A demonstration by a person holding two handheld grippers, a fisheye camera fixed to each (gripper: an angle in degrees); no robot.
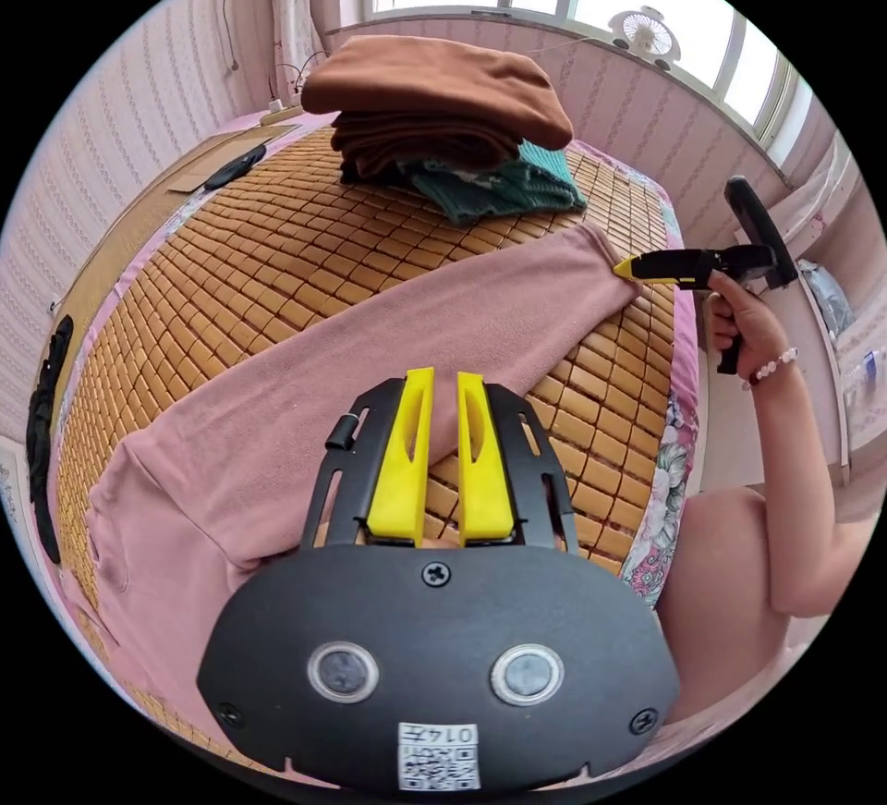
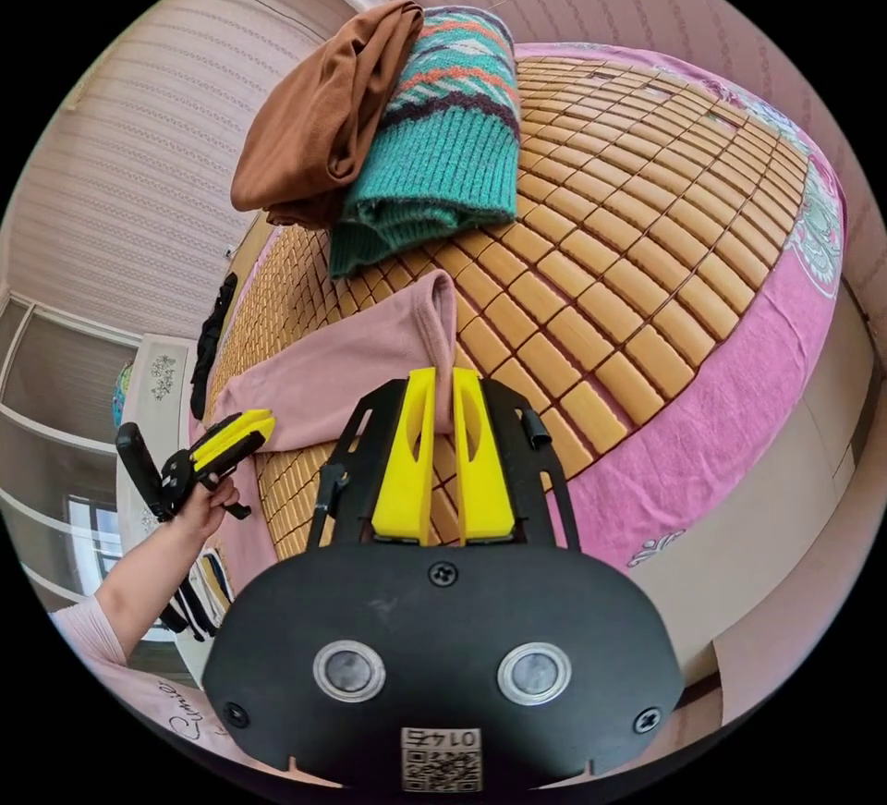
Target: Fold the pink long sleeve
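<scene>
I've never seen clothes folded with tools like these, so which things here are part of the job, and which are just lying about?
Part of the job:
pink top
left gripper
right gripper, its jaws closed on the pink top's sleeve end

Just lying about:
brown folded clothes
green patterned sweater
bamboo mat
small fan on the windowsill

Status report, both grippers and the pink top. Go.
Right gripper shut on pink long sleeve cuff. Left gripper nearly shut, grip unclear. Folded pile beyond, not blocking.
</scene>
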